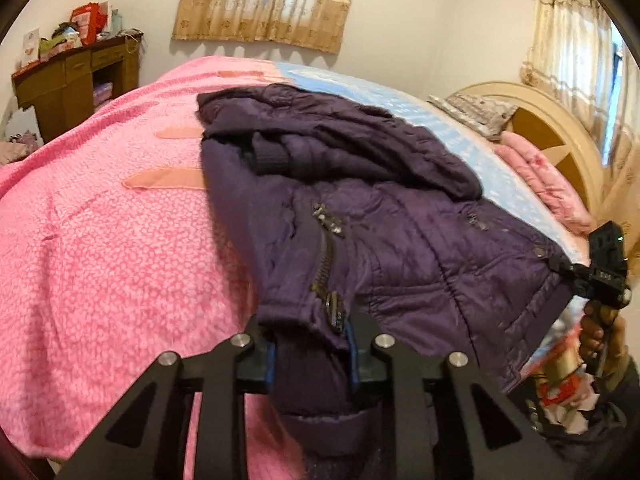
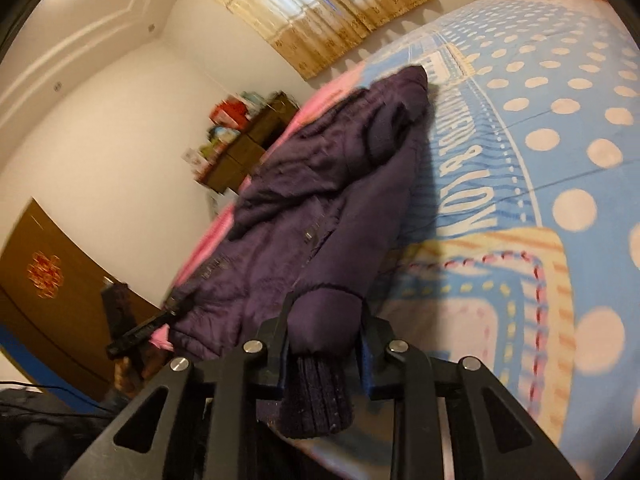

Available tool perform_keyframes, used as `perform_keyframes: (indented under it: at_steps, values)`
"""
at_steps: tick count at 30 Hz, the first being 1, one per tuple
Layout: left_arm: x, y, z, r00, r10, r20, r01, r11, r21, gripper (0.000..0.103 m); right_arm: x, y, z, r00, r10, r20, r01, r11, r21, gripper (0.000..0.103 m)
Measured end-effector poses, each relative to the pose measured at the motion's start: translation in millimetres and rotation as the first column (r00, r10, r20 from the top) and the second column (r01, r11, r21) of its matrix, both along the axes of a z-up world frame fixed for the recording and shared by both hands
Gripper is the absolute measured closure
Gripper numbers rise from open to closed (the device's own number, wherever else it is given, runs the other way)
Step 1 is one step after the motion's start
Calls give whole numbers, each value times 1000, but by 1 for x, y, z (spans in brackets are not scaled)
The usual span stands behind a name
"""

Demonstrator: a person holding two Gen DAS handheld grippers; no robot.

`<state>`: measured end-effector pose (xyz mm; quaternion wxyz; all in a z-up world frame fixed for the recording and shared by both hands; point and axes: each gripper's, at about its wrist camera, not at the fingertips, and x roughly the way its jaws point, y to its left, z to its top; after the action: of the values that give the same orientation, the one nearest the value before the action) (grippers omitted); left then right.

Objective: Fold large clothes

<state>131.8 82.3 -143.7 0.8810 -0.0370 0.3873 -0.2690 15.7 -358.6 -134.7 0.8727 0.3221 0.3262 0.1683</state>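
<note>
Purple jacket (image 1: 360,208) on bed (image 1: 100,260), L gripper (image 1: 310,344) jaws clamping hem, R gripper (image 2: 324,332) jaws clamping cuff

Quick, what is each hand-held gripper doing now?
Left hand-held gripper: closed on the purple jacket hem.
Right hand-held gripper: closed on the jacket's sleeve cuff.

Pink bedspread (image 1: 100,240) meets a blue dotted sheet (image 2: 560,128); cluttered wooden desk (image 1: 76,84) beyond, gold curtains (image 1: 268,0) drawn.
</note>
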Motion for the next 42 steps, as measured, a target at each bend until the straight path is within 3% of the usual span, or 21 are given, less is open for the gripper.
perform_keyframes:
  at_steps: [8,11,13,17,20,23,26,29,30,33,35,36,39,41,42]
  values:
    - [-24,23,55,1000,-22,-12,19,981,-192,81,-38,-4,50,993,-1,120,-15,992,129,80]
    - [-20,26,73,999,-33,-11,29,964,-263,82,-33,-9,73,985,-20,173,-11,984,179,80]
    - [-10,25,84,999,-38,7,39,962,-269,82,-24,-11,87,981,-32,193,-6,981,193,80]
    - [43,22,99,999,-43,-10,38,951,-307,82,20,-20,114,974,-42,221,-6,978,211,80]
    - [93,24,102,995,-52,-86,16,929,-370,82,71,-30,133,975,-55,217,9,978,210,80]
    - [134,16,101,986,-37,-162,-26,928,-372,82,122,-43,140,980,-81,183,40,975,217,80]
    - [182,4,90,969,-23,-247,-67,935,-347,82,171,-54,134,986,-115,122,86,971,225,80]
    - [229,-7,57,935,7,-355,-118,950,-290,81,229,-60,111,987,-159,26,153,974,169,80]
    - [243,-11,43,923,7,-385,-122,953,-276,81,252,-59,100,986,-169,-7,168,981,100,81]
    - [273,-13,1,845,42,-533,-210,943,-258,75,293,-59,63,975,-193,-108,196,981,13,80]
    - [275,-8,-8,802,42,-596,-258,924,-282,72,312,-58,42,969,-193,-154,191,981,-26,80]
    - [272,-4,-3,803,37,-594,-265,916,-302,71,318,-58,34,972,-177,-158,176,984,-17,79]
    - [257,3,22,845,12,-534,-214,923,-319,54,323,-65,27,978,-160,-132,165,986,27,77]
    - [255,12,40,870,38,-491,-218,923,-316,23,325,-67,26,980,-147,-135,154,987,45,72]
    - [249,20,54,894,84,-440,-232,927,-296,14,326,-67,28,981,-145,-132,152,987,46,71]
